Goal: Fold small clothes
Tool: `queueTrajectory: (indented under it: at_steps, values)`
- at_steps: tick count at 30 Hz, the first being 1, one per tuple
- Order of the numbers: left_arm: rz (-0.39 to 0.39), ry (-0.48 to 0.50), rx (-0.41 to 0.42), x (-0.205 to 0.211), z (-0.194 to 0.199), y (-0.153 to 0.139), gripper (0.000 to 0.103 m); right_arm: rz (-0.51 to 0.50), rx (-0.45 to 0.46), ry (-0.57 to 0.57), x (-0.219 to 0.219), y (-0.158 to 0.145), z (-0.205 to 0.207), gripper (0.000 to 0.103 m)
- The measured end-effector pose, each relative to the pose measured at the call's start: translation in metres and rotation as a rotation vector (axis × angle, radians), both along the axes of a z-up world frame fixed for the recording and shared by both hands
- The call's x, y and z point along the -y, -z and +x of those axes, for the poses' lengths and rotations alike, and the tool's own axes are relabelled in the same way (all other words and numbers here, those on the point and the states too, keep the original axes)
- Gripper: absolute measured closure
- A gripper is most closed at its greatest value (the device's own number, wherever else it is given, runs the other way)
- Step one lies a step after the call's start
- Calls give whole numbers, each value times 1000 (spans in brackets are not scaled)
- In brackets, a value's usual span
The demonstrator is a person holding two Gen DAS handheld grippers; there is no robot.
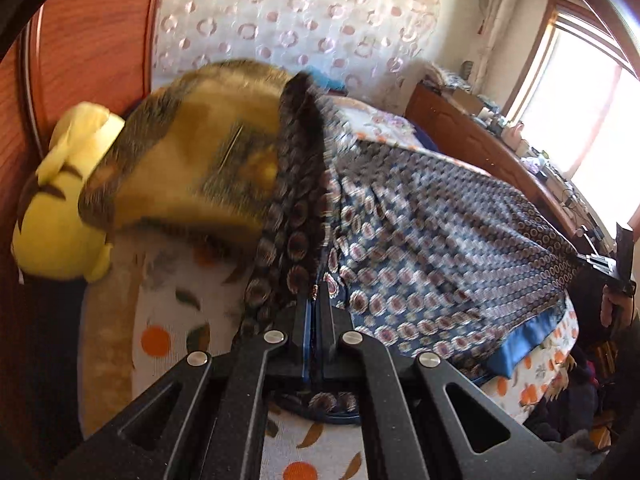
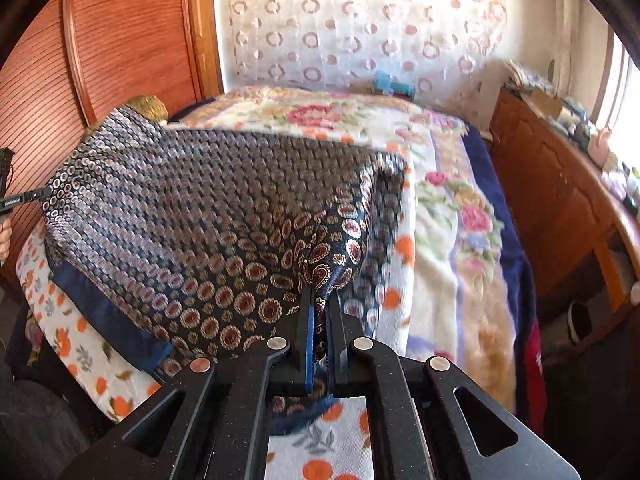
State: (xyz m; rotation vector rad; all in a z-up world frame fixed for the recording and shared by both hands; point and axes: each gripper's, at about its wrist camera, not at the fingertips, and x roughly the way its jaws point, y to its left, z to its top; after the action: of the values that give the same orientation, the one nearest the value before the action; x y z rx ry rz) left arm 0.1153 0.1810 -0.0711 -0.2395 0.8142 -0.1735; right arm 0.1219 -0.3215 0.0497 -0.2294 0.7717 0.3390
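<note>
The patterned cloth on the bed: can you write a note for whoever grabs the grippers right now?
Left gripper: shut on one corner of the patterned cloth.
Right gripper: shut on another corner of it.
The cloth, dark blue with ovals and a plain blue hem, is held up, stretched between both grippers over the bed's orange-print sheet. Its far part drapes near the yellow plush toy and the gold pillow.
Done: both corners gripped, cloth spread.
Left: no finished fold shows yet. Probably lay it flat, fold it, then let go.
</note>
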Motion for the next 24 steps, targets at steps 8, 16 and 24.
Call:
queueTrajectory:
  at_steps: [8, 16, 24]
  values:
    - [65, -18, -8, 10, -1, 10, 100, 9, -40, 66, -6, 31, 18, 98]
    - [101, -10, 17, 20, -14, 7, 45, -15, 103, 101, -25, 17, -8, 58]
    - [132, -30, -29, 23, -10, 19, 28, 72, 146, 34, -70, 12, -28, 49]
